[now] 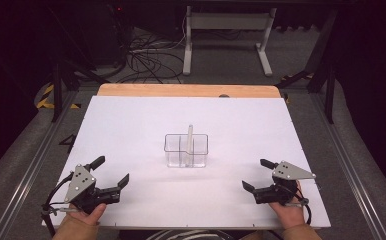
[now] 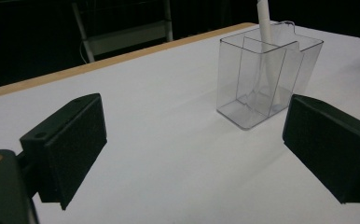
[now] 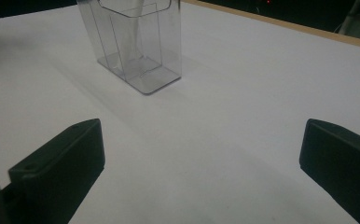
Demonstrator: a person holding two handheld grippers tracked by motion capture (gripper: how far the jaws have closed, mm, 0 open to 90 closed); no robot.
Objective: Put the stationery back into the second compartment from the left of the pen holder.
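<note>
A clear plastic container [image 1: 186, 150] with inner dividers stands upright in the middle of the white table [image 1: 131, 120]. A white stick-like item [image 1: 190, 134] leans inside it, rising above the rim. In the left gripper view the container [image 2: 266, 79] stands ahead on the right with the white stick [image 2: 265, 28] in it. The right gripper view has the container [image 3: 136, 42] ahead at upper left. My left gripper [image 1: 112, 172] is at the near left, open and empty. At the near right my right gripper [image 1: 257, 174] is open too, nothing between its jaws.
A wooden strip [image 1: 186, 90] runs along the table's far edge. Beyond it stand a white frame [image 1: 226, 35] and tangled cables [image 1: 151, 60] on the floor. Metal rails [image 1: 31, 165] flank the table on both sides.
</note>
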